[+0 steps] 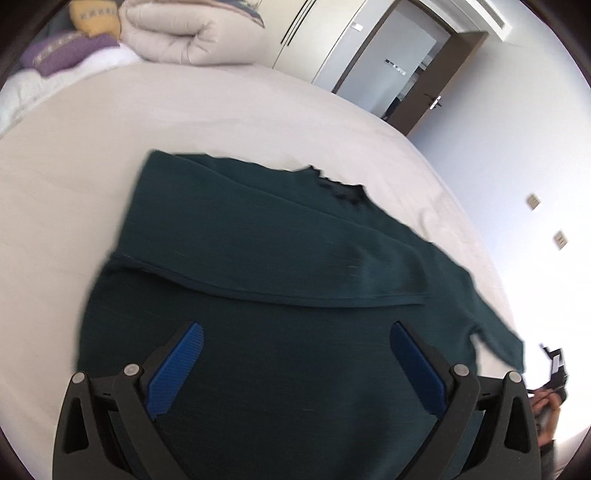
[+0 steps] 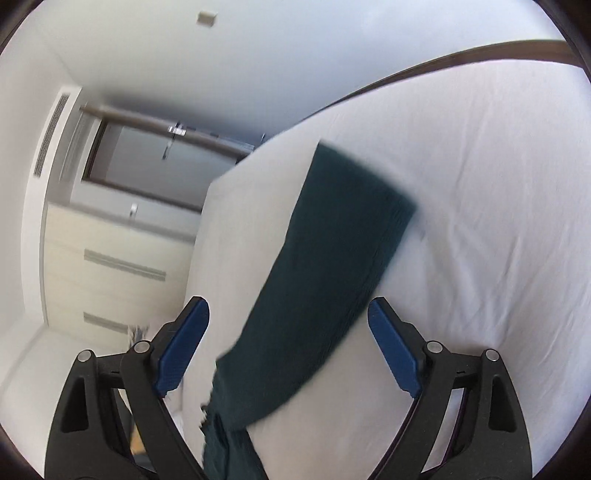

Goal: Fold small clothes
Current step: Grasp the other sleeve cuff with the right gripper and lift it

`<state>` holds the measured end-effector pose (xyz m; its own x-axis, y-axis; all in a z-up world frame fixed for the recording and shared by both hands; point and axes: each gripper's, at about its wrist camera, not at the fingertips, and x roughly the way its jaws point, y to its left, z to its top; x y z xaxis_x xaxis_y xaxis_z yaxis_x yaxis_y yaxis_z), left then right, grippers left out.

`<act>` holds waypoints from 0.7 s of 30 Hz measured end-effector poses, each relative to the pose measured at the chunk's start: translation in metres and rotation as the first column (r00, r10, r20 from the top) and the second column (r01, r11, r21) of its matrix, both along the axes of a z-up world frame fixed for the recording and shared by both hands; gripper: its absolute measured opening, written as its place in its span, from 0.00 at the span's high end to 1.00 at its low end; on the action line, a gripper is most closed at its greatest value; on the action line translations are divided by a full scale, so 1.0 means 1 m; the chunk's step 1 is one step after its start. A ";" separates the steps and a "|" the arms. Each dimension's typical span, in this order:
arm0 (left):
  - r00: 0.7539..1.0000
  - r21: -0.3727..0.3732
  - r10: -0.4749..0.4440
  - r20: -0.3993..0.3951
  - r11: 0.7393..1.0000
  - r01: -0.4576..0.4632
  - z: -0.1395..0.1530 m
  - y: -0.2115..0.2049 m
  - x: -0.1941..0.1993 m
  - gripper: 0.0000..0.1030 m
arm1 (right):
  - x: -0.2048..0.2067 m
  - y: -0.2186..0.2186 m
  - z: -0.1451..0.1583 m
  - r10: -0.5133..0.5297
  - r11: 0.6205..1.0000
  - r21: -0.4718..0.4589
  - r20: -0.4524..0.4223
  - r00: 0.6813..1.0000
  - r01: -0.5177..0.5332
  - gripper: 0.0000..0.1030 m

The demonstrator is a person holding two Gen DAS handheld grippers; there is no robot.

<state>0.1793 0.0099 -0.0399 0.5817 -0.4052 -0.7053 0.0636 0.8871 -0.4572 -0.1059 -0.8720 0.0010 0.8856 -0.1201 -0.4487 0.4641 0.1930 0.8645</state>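
A dark green sweater (image 1: 277,251) lies flat on the white bed (image 1: 184,110). One sleeve is folded across its body, and the other sleeve stretches off toward the bed's right edge. My left gripper (image 1: 295,328) hovers open over the sweater's lower body, with nothing between its blue pads (image 1: 177,365). In the right wrist view, the outstretched green sleeve (image 2: 332,240) runs across the bed sheet (image 2: 480,221) near the bed's edge. My right gripper (image 2: 288,301) stands wide open just above that sleeve, its pads clear of the cloth.
A folded cream duvet (image 1: 192,33), a purple pillow (image 1: 62,51) and a yellow cushion (image 1: 94,16) sit at the head of the bed. A doorway (image 1: 402,62) and pale cabinets (image 2: 110,258) stand beyond the bed's edge.
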 end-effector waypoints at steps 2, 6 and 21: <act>1.000 -0.052 0.004 -0.023 0.999 -0.005 -0.001 -0.005 0.002 0.00 | 0.010 0.000 -0.011 0.001 1.000 0.020 -0.008 1.000 0.000 0.19; 0.997 -0.126 0.014 -0.081 0.992 -0.024 -0.011 -0.009 0.007 0.00 | 0.032 0.013 -0.022 0.009 1.000 0.000 -0.024 1.000 -0.009 0.33; 0.991 -0.211 0.021 -0.131 0.976 -0.048 -0.024 0.010 0.024 0.00 | 0.130 0.175 0.037 0.170 0.912 -0.352 -0.141 0.975 -0.210 0.88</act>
